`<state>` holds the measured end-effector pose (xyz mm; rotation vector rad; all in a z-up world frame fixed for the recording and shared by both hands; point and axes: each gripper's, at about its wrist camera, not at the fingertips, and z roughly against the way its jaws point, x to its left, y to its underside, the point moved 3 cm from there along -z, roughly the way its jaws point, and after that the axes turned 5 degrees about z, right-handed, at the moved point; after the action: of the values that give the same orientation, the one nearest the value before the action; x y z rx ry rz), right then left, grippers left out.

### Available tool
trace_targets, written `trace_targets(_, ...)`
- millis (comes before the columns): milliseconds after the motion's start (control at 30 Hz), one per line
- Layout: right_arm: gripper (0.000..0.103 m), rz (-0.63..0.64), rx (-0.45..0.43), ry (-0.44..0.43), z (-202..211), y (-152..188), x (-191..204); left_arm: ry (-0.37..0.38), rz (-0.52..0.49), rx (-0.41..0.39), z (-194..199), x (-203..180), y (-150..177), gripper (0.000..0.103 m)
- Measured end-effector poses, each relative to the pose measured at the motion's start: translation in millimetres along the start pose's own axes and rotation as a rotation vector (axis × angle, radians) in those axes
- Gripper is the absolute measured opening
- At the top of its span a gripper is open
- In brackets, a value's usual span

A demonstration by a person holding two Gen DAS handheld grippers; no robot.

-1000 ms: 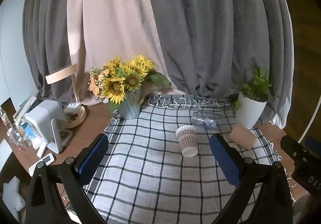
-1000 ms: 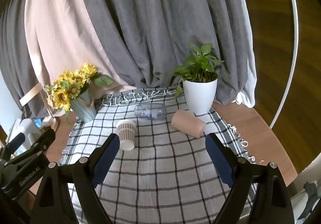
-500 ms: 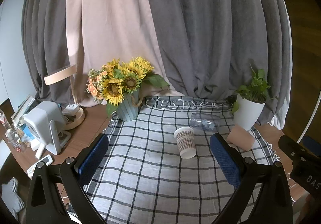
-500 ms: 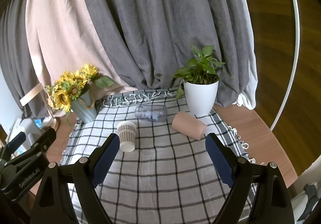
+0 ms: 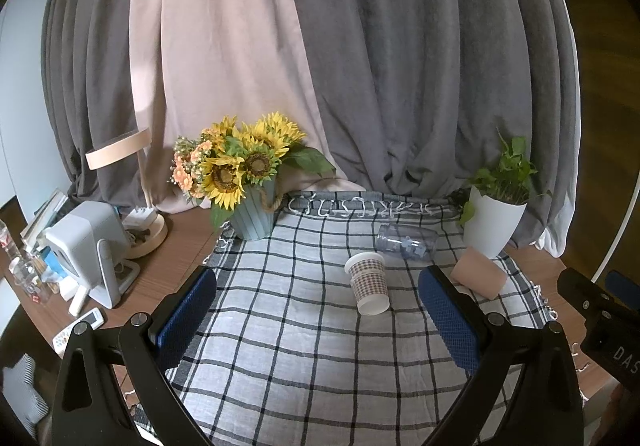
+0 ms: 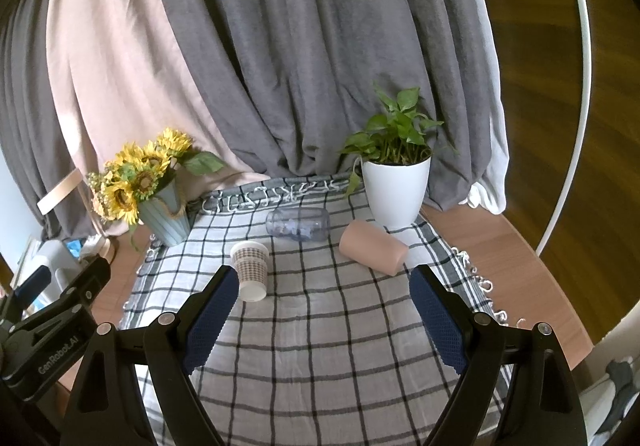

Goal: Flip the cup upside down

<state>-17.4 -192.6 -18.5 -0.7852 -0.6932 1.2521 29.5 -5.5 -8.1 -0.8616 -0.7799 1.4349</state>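
A checked paper cup (image 5: 368, 283) stands on the plaid cloth (image 5: 304, 326) with its narrow end down and wide rim up; it also shows in the right wrist view (image 6: 251, 270). A pink cup (image 6: 373, 247) lies on its side at the right, also in the left wrist view (image 5: 478, 277). A clear cup (image 6: 298, 224) lies on its side behind, also in the left wrist view (image 5: 407, 242). My left gripper (image 5: 318, 316) is open and empty, well short of the paper cup. My right gripper (image 6: 324, 316) is open and empty above the cloth's near part.
A sunflower vase (image 5: 252, 214) stands at the back left of the cloth. A white plant pot (image 6: 396, 192) stands at the back right. A lamp base (image 5: 144, 234), a white device (image 5: 86, 246) and a remote (image 5: 78, 330) sit on the wooden table at left. Curtains hang behind.
Both views have drawn back and tilted up slightly, so the cups sit a little lower and smaller. Nothing on the cloth has moved. Both grippers stay open.
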Motion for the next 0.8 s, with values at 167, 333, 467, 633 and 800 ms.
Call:
trace_targets(167,0.087,-0.001,0.000,-0.001,-0.4,0.1,-0.9,0.004,0.006,0.008,0.1,0.0,0.9,0.103)
trace_targets(333,0.087,-0.003,0.002,-0.003,0.3,1.5,-1.6,0.004,0.008,0.013,-1.0,-2.4,1.4,0.103)
trace_targets(467,0.087,-0.005,0.003,-0.002,0.2,2.1,-1.5,0.004,0.006,0.015,-1.5,-3.0,1.5,0.103)
trace_targets(633,0.087,-0.004,0.003,0.001,-0.4,2.1,-1.5,0.003,0.006,0.014,-2.0,-3.1,2.2,0.103)
trace_targets(800,0.087,-0.005,0.004,-0.002,-1.2,2.2,-2.4,0.005,0.007,0.013,-2.1,-2.7,2.2,0.103)
